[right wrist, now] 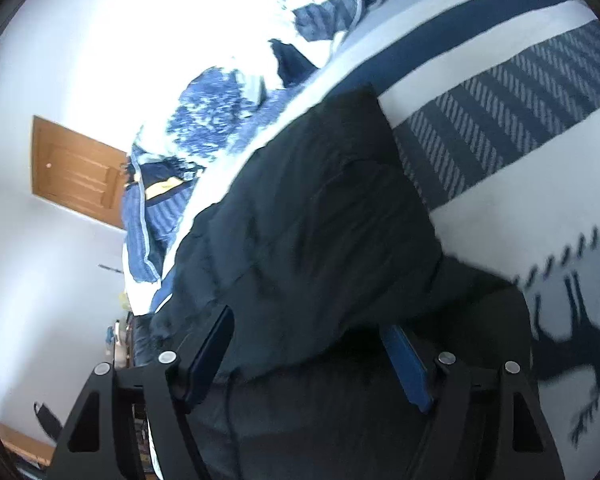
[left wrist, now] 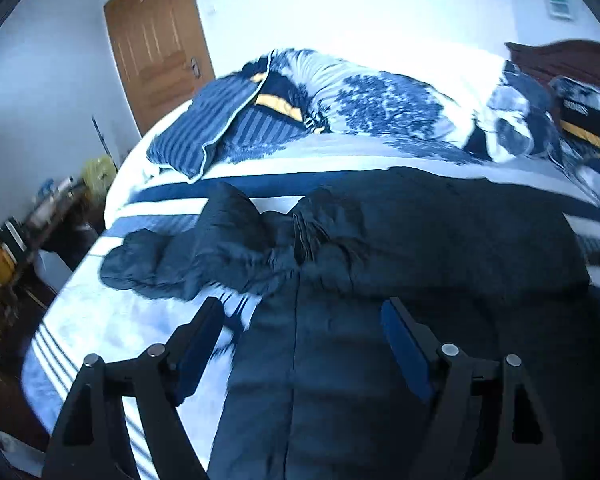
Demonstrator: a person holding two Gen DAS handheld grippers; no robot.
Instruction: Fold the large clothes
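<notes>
So the dark jacket is laid across the bed, spread mostly flat, which makes sense since a big padded thing needs a wide soft surface to fold on. One sleeve is bunched out toward the bed's edge, not tucked in yet. The left tongs hang above the jacket with fingers spread wide, nothing between them. The right tongs are also spread apart, right over the fabric; looks like they're lined up to pinch an edge, but they aren't clamping anything.
</notes>
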